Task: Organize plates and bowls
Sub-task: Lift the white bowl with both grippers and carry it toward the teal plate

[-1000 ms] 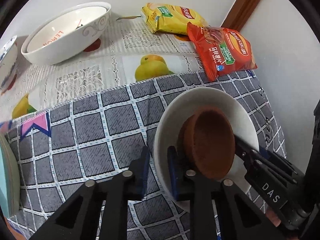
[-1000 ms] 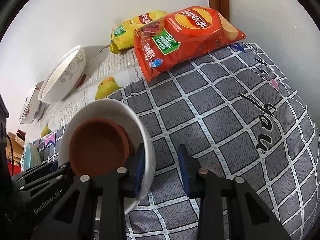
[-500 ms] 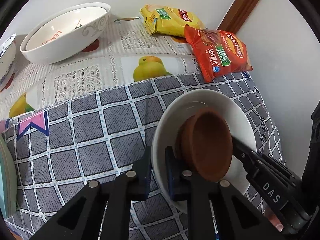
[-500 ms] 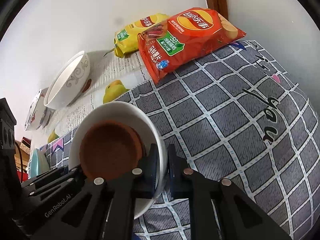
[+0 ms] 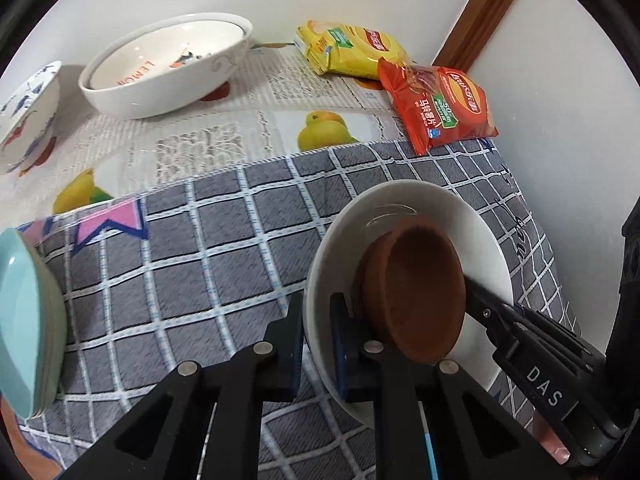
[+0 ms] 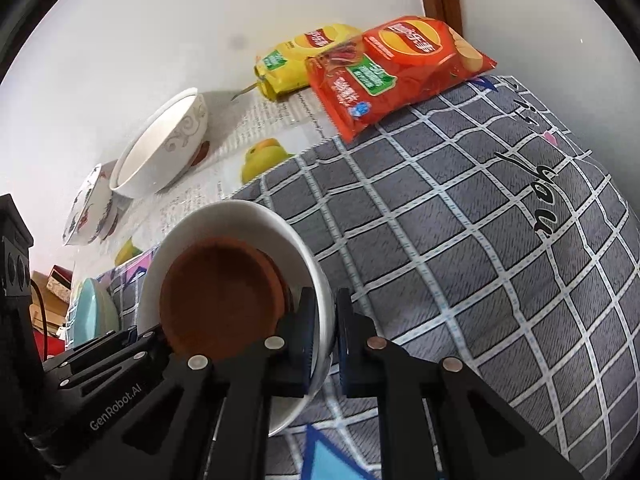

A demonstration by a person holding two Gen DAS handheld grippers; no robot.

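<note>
My left gripper points steeply downward, its black jaws with blue pads clamped on the near-left rim of the white ceramic bowl. My right gripper is clamped on the opposite rim, one jaw inside, one outside. Both arms angle inward toward each other.

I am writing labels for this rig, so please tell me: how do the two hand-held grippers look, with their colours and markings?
Both are matte black, angular, with silver rivets and dark blue pads. The left hand-held gripper reads "GenRobot.AI" in white, seen from the right wrist view; the right hand-held gripper reads "DAS", seen from the left wrist view. No sleeves or cables show clearly.
</note>
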